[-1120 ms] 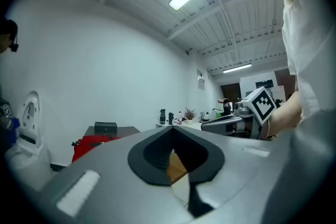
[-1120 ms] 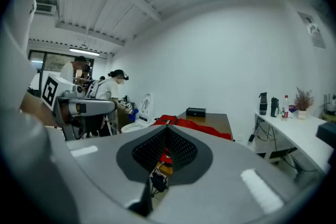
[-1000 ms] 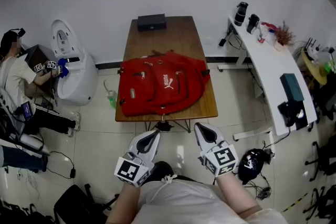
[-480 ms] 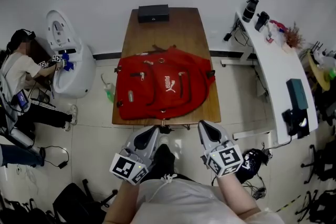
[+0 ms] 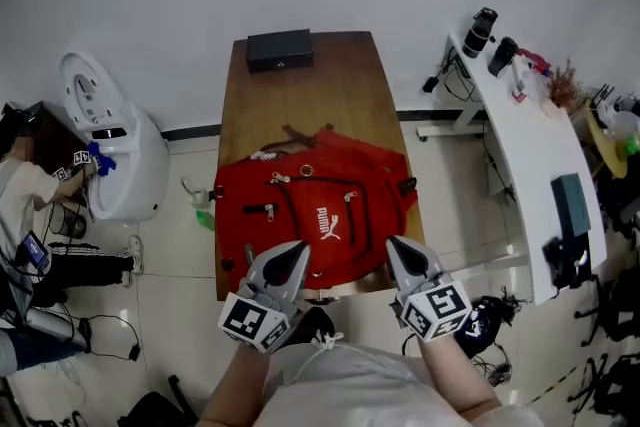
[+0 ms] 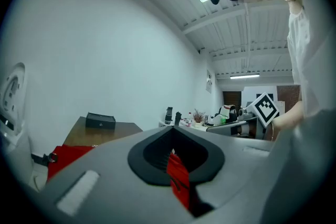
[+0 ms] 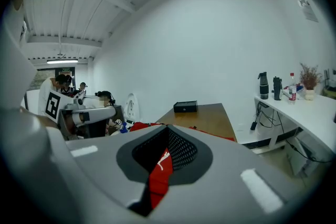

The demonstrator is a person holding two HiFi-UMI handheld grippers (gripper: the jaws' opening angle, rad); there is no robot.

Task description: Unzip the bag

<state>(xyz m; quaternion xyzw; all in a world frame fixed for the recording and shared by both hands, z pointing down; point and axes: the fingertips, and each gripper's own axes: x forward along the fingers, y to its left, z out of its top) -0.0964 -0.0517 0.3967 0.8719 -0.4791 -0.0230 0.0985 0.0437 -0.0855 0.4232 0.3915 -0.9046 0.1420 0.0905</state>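
Two grippers have come forward from over the floor and now overlap the near edge of the red bag [image 5: 320, 215]. Left gripper [image 5: 293, 257]: jaws together, nothing held. Bag lies flat on the wooden table [image 5: 300, 95], zips apparently all shut, contents unseen. Right gripper [image 5: 402, 255]: jaws together, empty. Judgement: approach nearly done; no zip pull taken yet. Black box [image 5: 280, 49] at the far end, closed.

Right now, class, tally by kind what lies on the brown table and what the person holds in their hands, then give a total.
backpack: 1
box: 1
grippers: 2, the left gripper and the right gripper
Total: 4
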